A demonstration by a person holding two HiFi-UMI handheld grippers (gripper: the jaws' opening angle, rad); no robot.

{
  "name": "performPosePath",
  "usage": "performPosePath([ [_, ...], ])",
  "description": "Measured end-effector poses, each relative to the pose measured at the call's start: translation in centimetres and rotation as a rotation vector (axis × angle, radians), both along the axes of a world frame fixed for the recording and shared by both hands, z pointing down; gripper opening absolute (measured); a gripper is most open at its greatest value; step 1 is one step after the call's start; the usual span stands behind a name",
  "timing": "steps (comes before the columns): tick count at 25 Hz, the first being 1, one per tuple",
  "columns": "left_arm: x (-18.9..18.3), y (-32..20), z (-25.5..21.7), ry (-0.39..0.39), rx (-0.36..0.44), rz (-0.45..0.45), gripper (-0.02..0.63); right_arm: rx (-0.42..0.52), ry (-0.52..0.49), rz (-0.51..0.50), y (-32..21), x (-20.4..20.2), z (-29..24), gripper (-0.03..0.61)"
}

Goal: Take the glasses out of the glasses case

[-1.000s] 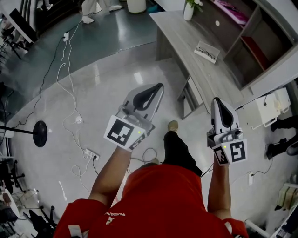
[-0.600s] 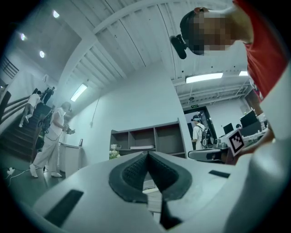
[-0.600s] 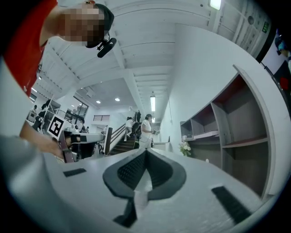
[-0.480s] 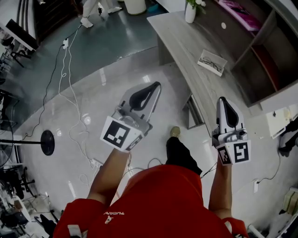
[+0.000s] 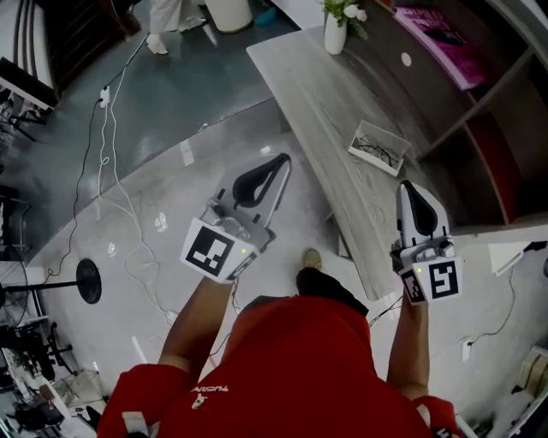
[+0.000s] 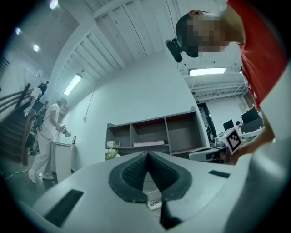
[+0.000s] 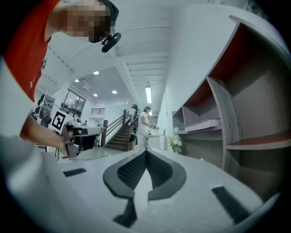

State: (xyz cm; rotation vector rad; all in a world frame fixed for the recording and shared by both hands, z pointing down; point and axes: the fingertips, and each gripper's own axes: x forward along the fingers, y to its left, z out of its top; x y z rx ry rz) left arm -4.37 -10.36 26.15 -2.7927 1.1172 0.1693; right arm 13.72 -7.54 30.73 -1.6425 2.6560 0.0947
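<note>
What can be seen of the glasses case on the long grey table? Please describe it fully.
The glasses case is a small, shallow, white rectangular box. It lies flat and open on the grey wood-grain table, turned askew to the table's edges. Dark-framed glasses lie inside it. Its material is too small to tell. Only the table and the glasses touch it.

In the left gripper view we catch only a sliver of the glasses case (image 6: 154, 203) at 6 o'clock, behind the left gripper's (image 6: 147, 154) pads. At 11 o'clock in the head view, the top edge crops a person (image 5: 167, 17).
</note>
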Motion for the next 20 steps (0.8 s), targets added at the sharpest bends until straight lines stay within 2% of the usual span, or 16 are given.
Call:
performPosePath([
  [10, 2.1, -7.5, 1.1, -0.009, -0.029, 0.043, 0.009, -0.041, 0.078, -0.033, -7.5, 1.7, 0.7, 0.005],
  [20, 4.5, -12.2, 1.6, -0.014, -0.033, 0.162, 0.009, -0.165, 0.259, -0.053, -13.4, 3.1, 5.7, 0.006],
])
